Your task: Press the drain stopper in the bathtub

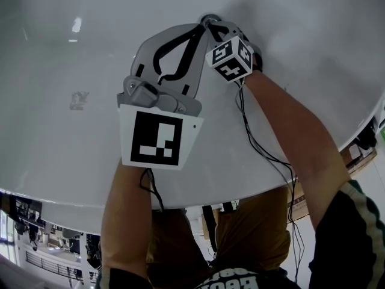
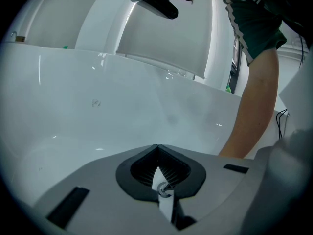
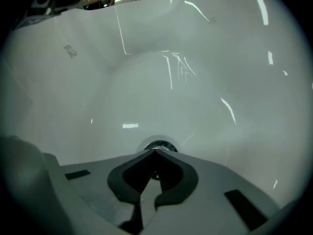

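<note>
Chrome drain stopper (image 3: pixel 159 144) lies beyond right hand-held gripper (image 3: pixel 155 152).

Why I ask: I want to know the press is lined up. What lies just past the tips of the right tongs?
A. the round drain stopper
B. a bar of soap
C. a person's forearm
A: in the right gripper view the drain stopper sits on the white tub floor just beyond the closed tips of the right tongs.

Left tongs (image 1: pixel 199 29), right tongs (image 1: pixel 220 29): tips converge at drain stopper (image 1: pixel 209 18), white bathtub (image 1: pixel 72 59).
</note>
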`<action>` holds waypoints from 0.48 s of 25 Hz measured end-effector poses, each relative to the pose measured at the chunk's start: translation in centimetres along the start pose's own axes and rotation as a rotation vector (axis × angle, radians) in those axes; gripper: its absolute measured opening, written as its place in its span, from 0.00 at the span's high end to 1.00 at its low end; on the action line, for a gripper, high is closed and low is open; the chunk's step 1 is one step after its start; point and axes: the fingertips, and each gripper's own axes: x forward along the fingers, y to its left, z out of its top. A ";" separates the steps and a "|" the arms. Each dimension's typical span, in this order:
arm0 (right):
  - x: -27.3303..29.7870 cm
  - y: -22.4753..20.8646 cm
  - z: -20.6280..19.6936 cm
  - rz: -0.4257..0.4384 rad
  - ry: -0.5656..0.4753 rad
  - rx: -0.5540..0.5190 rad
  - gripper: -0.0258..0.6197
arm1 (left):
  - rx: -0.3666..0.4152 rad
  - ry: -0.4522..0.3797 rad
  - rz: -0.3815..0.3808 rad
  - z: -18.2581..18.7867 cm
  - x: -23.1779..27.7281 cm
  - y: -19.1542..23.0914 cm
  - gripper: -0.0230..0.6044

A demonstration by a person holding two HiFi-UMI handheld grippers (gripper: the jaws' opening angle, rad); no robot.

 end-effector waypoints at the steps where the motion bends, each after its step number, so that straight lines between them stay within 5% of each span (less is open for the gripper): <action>1: -0.1 0.1 0.2 0.004 -0.002 0.014 0.94 | 0.004 0.001 0.000 -0.1 0.0 0.0 0.96; 7: -1.6 1.5 1.1 0.075 0.001 0.057 0.94 | -0.035 0.010 0.002 -0.6 0.1 -0.2 0.96; 12: -4.4 0.5 2.0 0.053 -0.040 0.110 0.94 | -0.026 0.022 -0.016 -0.6 0.2 -1.4 0.96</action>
